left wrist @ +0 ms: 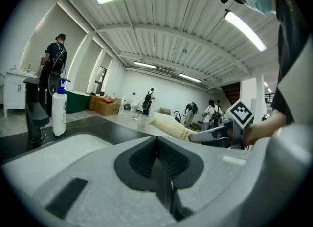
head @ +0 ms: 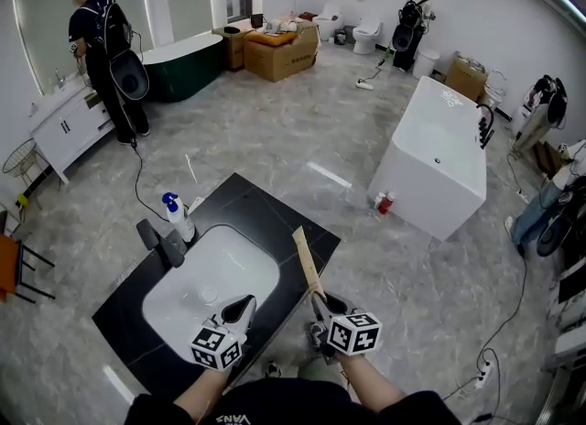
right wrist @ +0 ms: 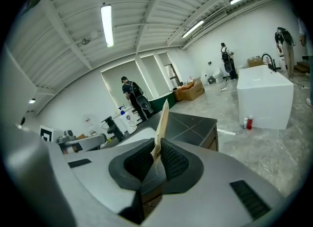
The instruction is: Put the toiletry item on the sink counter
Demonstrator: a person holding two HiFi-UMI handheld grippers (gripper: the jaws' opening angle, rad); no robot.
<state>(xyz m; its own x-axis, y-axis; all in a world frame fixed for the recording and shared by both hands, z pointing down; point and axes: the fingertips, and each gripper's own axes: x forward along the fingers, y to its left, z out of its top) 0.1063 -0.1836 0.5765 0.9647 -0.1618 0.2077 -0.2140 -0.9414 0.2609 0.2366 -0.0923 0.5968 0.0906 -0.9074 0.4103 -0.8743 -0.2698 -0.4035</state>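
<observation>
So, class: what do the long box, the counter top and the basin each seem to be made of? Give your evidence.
Long box: probably matt tan cardboard; flat faces, sharp folded edges.
Counter top: dark stone or tile, slight sheen; seam lines show.
Basin: likely glazed ceramic; smooth white sheen.
</observation>
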